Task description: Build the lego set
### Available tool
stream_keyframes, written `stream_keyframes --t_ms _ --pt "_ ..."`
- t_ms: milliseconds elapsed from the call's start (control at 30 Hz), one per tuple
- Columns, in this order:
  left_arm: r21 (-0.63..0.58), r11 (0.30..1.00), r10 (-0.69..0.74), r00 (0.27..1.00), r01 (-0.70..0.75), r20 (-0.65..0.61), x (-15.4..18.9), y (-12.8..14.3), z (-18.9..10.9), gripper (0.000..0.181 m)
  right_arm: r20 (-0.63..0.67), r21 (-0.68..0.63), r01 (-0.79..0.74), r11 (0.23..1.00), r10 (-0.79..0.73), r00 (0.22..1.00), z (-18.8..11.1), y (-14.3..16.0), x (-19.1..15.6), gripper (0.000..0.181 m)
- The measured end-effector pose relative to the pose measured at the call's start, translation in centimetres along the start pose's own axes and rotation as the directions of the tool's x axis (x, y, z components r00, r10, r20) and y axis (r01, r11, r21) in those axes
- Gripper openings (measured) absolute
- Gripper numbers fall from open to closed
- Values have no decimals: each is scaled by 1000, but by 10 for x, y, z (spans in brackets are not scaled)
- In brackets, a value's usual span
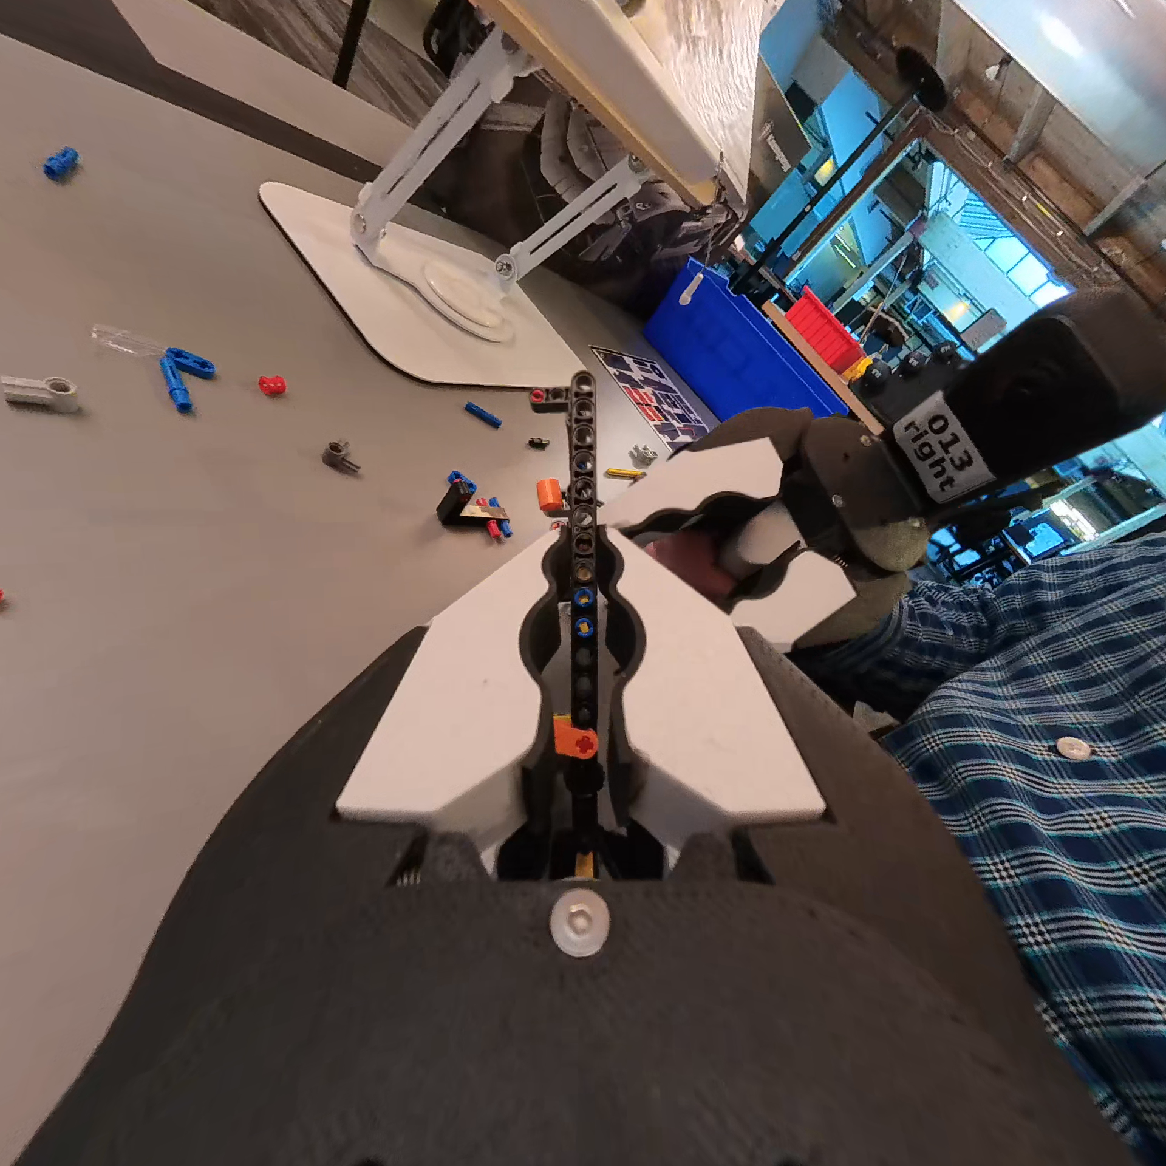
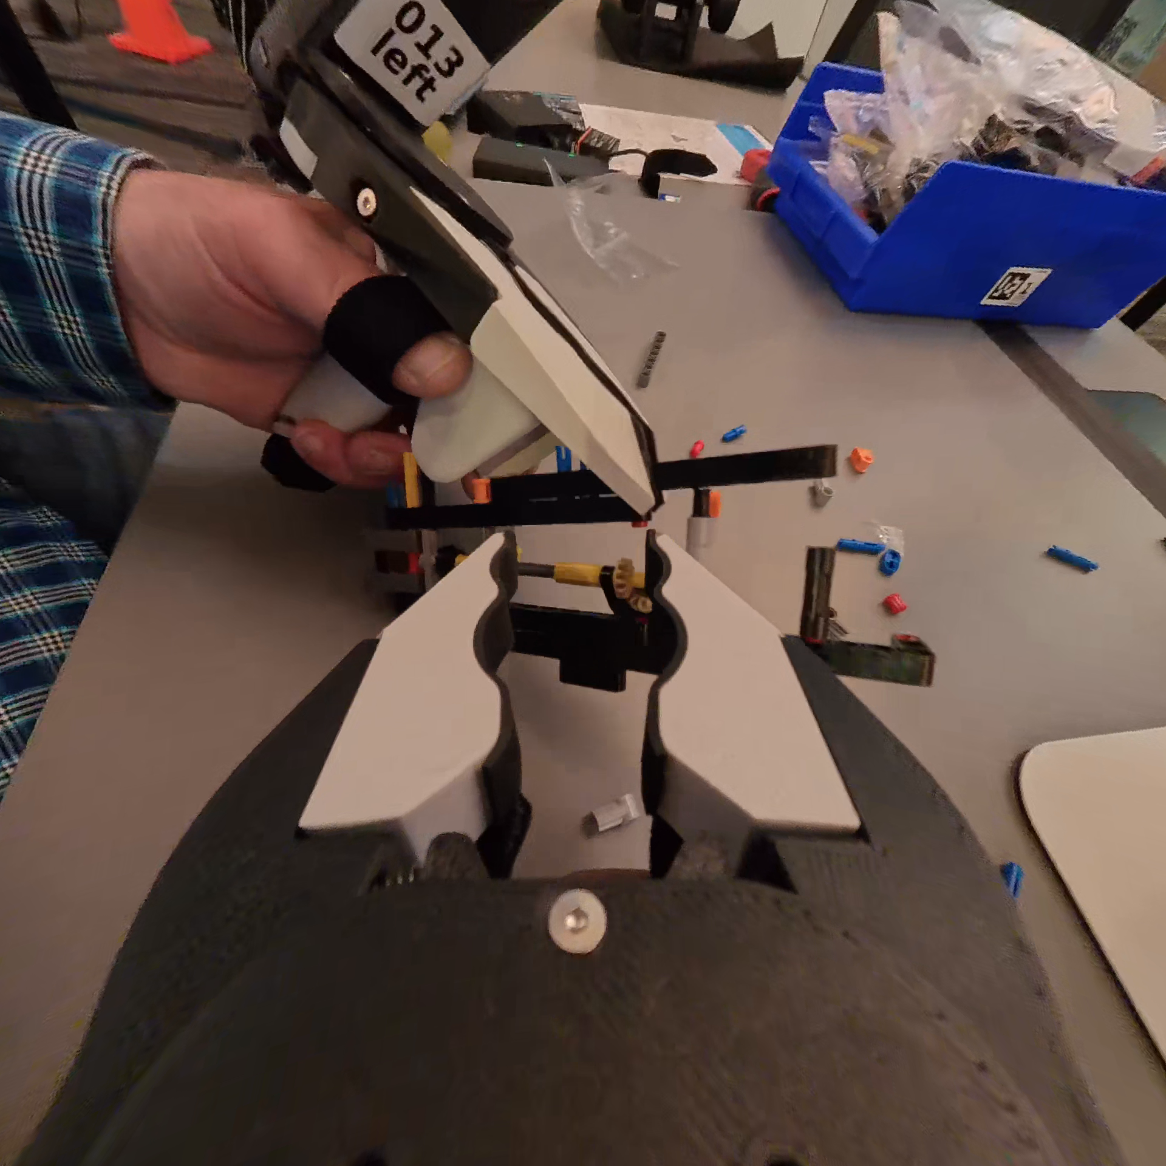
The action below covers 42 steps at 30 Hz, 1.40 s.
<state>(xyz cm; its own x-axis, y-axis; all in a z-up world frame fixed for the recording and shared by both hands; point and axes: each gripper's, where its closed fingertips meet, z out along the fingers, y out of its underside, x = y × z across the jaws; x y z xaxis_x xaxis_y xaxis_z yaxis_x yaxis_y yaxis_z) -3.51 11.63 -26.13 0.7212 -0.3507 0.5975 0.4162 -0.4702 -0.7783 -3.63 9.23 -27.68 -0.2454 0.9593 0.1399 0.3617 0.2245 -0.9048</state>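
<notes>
Pinching the long black beam (image 1: 582, 568) edge-on, our left gripper (image 1: 583, 542) has its fingers pressed together on the assembly, held up off the grey table (image 1: 189, 631). Our right gripper (image 2: 577, 555) is spread, its fingers flanking the yellow axle with the tan gear (image 2: 624, 574) (whether they touch it we cannot tell). The risk, we judge: closing right here could twist the frame in the narrow left pinch, pop pins loose or slip the gear. Counting: two grippers, one assembly, one black L-shaped subassembly (image 2: 852, 643) lying beside it, one blue bin (image 2: 946, 252), and about five loose blue pieces in the left wrist view.
</notes>
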Motion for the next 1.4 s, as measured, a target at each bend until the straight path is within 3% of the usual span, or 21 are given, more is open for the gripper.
stream_keyframes --t_ms 167,333,433,500,567,700,833,1000,1233,1267,1400 --pt "23 1000 11 1000 -11 -5 -1 -3 0 6 51 18 -118 993 117 992 5 -4 1 37" --pt "41 999 14 999 -13 -34 5 -5 -2 8 63 49 -167 985 164 984 4 -7 7 21" --pt "7 999 40 999 -40 -27 7 -5 -6 24 57 48 -188 981 186 981 6 -3 11 18" --pt "-37 996 83 997 -83 6 4 -1 -11 25 58 40 -186 982 183 981 8 1 13 2" --pt "-99 987 132 990 -127 49 -3 6 -15 28 63 27 -188 982 186 981 10 3 13 0" --pt "-193 971 163 983 -144 86 -9 19 -28 31 76 -31 -188 982 190 979 17 12 12 3" --pt "-207 973 131 983 -103 129 -17 25 -38 30 90 -84 -163 983 170 981 22 18 7 3" --pt "-276 959 132 967 -69 219 -26 32 -58 33 106 -66 -164 984 171 980 15 16 5 6" --pt "-462 873 291 927 -157 235 -19 56 -50 22 138 -60 -147 987 154 978 15 15 -4 10" --pt "-462 873 288 930 -157 228 -18 56 -48 12 143 -58 -151 987 158 977 15 14 -5 10" --pt "-396 910 234 943 -126 238 -17 49 -44 9 152 -36 -153 987 157 976 10 10 -6 11"
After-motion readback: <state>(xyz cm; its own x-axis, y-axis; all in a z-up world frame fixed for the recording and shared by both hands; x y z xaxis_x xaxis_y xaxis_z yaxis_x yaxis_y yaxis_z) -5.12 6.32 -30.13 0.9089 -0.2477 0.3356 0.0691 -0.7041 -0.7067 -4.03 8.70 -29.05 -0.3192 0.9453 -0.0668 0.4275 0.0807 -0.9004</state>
